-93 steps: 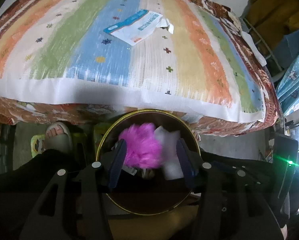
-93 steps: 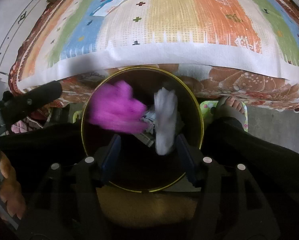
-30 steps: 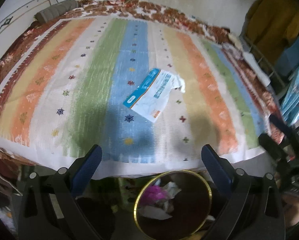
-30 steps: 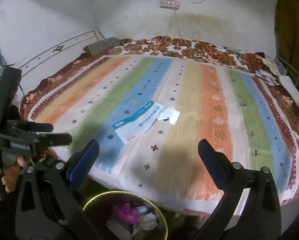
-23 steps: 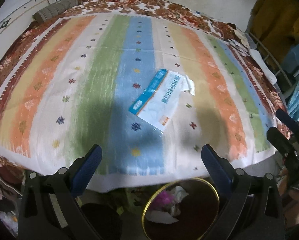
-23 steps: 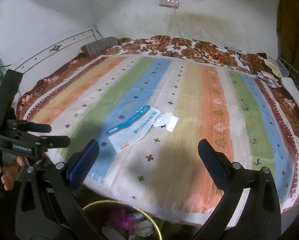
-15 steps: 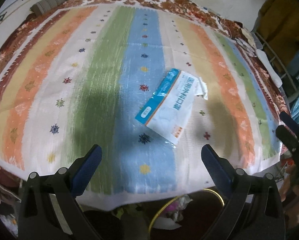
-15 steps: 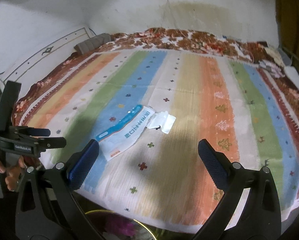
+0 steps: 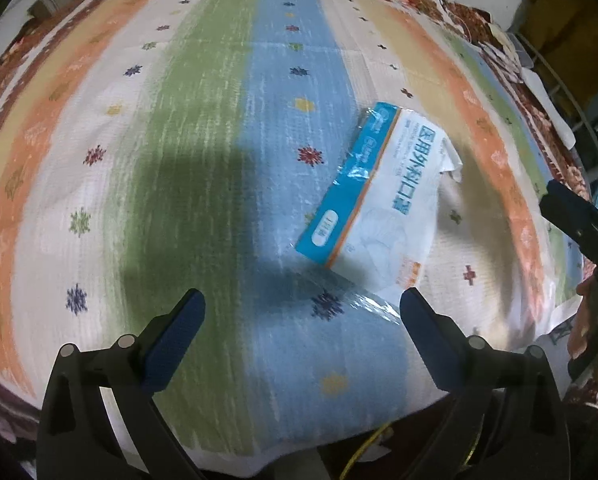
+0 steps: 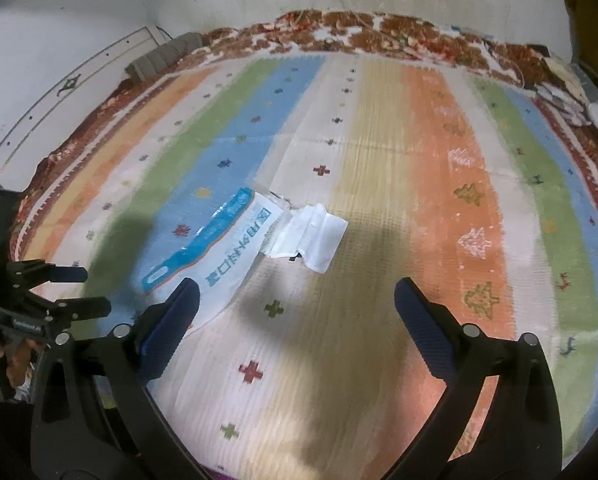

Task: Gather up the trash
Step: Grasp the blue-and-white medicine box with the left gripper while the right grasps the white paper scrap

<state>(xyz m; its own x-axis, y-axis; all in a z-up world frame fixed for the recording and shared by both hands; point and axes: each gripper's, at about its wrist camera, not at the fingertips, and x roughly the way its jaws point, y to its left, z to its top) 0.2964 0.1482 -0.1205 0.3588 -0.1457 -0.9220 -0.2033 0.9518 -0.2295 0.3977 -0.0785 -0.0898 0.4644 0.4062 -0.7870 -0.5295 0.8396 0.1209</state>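
A flat blue-and-white plastic wrapper (image 9: pixel 383 204) (image 10: pixel 215 252) lies on the striped bed cover (image 9: pixel 203 128) (image 10: pixel 399 200). A crumpled white paper scrap (image 10: pixel 315 240) (image 9: pixel 451 160) rests against the wrapper's far end. My left gripper (image 9: pixel 299 336) hovers open above the blue stripe, with the wrapper just ahead and right of its right finger. Over the cover my right gripper (image 10: pixel 295 312) also stands open; its left finger overlaps the wrapper's near corner and the paper scrap lies ahead between its fingers. Neither gripper holds anything.
A gold bin rim (image 9: pixel 363 452) peeks out below the bed's near edge. A rolled grey cloth (image 10: pixel 163 58) lies at the far left corner of the bed. White items (image 10: pixel 571 100) sit at the far right edge. A hand holds each gripper.
Both grippers opened wide after dropping trash in the bin, then rose and moved forward over the bed. The wrapper and paper now lie much closer; the bin has slid almost out of view.
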